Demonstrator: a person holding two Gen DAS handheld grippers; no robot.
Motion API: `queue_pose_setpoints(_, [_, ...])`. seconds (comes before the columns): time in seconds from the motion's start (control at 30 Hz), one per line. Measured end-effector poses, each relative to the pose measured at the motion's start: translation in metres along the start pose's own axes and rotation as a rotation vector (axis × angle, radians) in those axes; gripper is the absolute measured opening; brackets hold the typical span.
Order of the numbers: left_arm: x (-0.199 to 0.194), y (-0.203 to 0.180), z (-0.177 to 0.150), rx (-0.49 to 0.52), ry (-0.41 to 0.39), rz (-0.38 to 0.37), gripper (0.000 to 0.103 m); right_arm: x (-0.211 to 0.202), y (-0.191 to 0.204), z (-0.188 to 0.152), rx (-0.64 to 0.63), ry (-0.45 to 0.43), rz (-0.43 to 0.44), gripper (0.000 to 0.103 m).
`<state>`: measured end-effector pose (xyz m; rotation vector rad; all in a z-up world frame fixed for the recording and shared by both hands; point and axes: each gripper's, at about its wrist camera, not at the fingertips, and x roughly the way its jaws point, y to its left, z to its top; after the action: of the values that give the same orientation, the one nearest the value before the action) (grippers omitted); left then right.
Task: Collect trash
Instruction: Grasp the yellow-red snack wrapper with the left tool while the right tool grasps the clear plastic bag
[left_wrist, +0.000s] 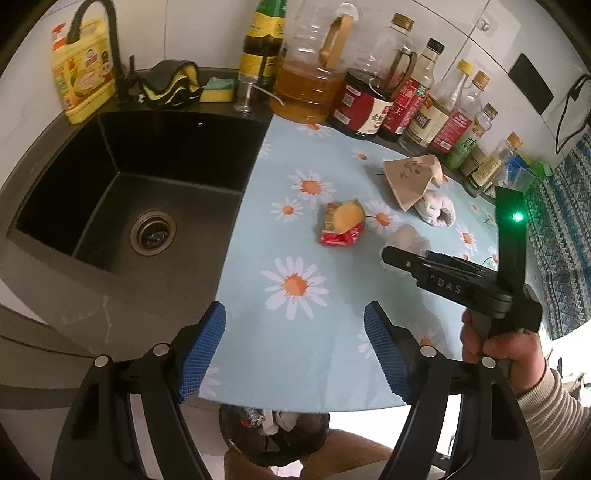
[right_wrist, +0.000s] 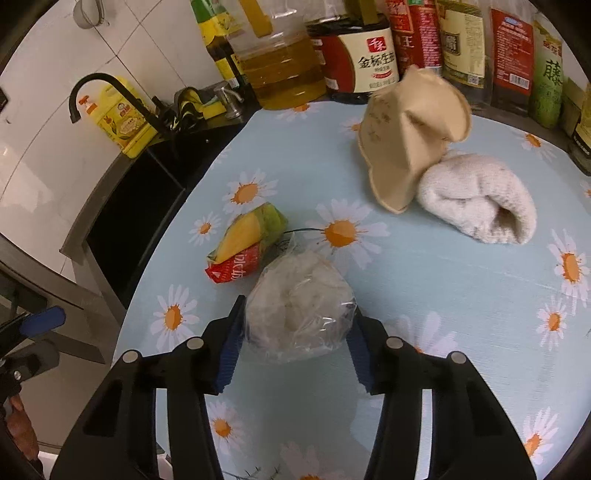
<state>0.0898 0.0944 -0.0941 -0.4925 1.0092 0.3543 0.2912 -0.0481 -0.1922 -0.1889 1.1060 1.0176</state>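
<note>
From the left wrist, the counter wears a pale blue cloth (left_wrist: 258, 332) printed with white daisies, its near edge overhanging the floor. To its left sits a black sink (left_wrist: 122, 162) with a metal drain, a black faucet (left_wrist: 96, 22) arching over it, a yellow detergent bottle (left_wrist: 83, 74) behind, and a dark rag and a yellow-green sponge (left_wrist: 218, 90) on the rim. Oil and sauce bottles (left_wrist: 369, 99) line the white tiled wall; their Chinese labels are too small to read here. On the cloth lie a red-and-yellow snack wrapper (left_wrist: 341, 221), a flattened tan paper cup (left_wrist: 410, 177) and a whitish rolled cloth (left_wrist: 436, 208). The left gripper (left_wrist: 295, 347) stands open over bare cloth, nothing between its blue pads. A hand in a striped sleeve holds the right gripper (left_wrist: 397, 256), whose body reads "DAS", against a crumpled clear plastic bag (left_wrist: 406, 236). Below the counter edge a dark trash bin (left_wrist: 273, 424) holds scraps.

From the right wrist, the right gripper (right_wrist: 295, 325) has its pads pressed on both sides of the clear plastic bag (right_wrist: 299, 310), which rests on the daisy cloth (right_wrist: 443, 295). The snack wrapper (right_wrist: 247, 240) touches the bag's far left side, with red Chinese lettering only partly legible. The paper cup (right_wrist: 406, 140) leans against the rolled cloth (right_wrist: 476, 199). A dark soy bottle (right_wrist: 358, 62) reads "金标生抽"; a green label (right_wrist: 550, 74) shows "藤".
</note>
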Motion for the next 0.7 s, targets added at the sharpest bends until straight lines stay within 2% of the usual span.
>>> queue_pose_setpoints(0.27, [0.021,-0.028,0.029,0.082,0.007,0.012,0.075,-0.045,-0.026,-0.01,-0.001,-0.074,0.006,0.051])
queue_pose_setpoints(0.57, [0.077,-0.065,0.062,0.207,0.058,0.03,0.075,-0.083,-0.062,-0.034,-0.008,-0.094,0.045,0.051])
queue_pose_setpoints(0.7, [0.099,-0.065,0.072,0.218,0.087,0.047,0.075,-0.092,-0.078,-0.046,0.012,-0.102,0.054,0.051])
